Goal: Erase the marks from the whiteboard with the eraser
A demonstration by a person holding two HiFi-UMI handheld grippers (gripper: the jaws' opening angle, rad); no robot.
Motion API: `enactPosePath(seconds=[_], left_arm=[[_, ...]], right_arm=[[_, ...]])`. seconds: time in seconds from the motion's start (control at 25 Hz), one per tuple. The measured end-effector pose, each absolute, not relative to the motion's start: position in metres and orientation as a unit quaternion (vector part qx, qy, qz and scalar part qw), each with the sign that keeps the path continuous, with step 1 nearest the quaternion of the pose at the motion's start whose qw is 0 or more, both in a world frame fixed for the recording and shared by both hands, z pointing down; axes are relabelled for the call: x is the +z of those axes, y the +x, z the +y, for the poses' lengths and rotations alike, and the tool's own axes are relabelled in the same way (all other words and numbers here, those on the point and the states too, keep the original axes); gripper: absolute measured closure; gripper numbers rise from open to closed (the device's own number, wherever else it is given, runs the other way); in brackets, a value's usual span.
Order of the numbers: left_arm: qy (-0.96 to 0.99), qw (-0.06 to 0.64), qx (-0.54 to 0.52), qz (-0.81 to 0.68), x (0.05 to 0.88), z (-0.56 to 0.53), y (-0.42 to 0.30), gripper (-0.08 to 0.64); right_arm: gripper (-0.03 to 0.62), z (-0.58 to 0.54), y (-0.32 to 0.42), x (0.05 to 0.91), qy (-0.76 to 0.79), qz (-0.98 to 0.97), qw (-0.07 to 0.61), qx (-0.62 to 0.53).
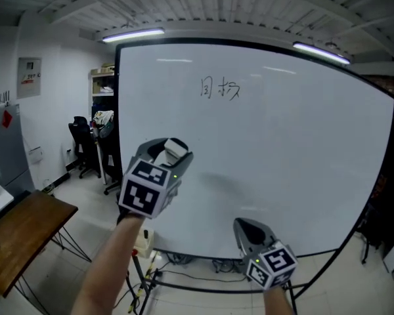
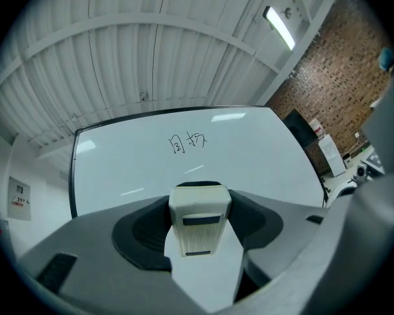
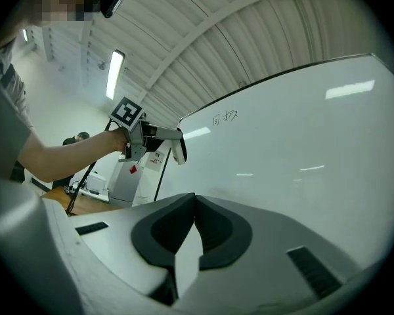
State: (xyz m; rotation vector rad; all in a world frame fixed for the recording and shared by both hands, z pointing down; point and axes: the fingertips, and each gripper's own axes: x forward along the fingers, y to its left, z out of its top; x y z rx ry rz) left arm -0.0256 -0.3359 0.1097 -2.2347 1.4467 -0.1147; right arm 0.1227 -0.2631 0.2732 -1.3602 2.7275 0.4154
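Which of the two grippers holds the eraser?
The left gripper: the white eraser is clamped in its tongs; the tongs of the right gripper are shut and empty.

Fluorescent tubes on the ribbed ceiling light the room brightly and evenly. Their glare lies as short white streaks along the top of the whiteboard, and faint grey shadows smudge its lower middle. The brick wall off to the right sits noticeably dimmer. All three views are wide-angle: the whiteboard's straight frame bows into a curve, and both gripper views fall away to black at the corners. The written marks come out crisp in the head view, while the left tool, close to the lens, looks slightly soft. In the gripper views each tool's own grey body is a little blurred.
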Motion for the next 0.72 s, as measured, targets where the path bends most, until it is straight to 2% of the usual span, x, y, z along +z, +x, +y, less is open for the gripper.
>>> enactPosePath(seconds=[0.36,0.72], left_arm=[[-0.812,0.268,-0.041,0.517,0.078,-0.34,-0.021,0.293],[-0.782,0.318,-0.03,0.535,-0.017,-0.375,-0.001,0.293]], right_arm=[[0.601,-0.245,0.117,0.274,-0.464,0.873,0.019,0.149],[0.602,-0.253,0.157,0.276,-0.492,0.858,0.024,0.149]])
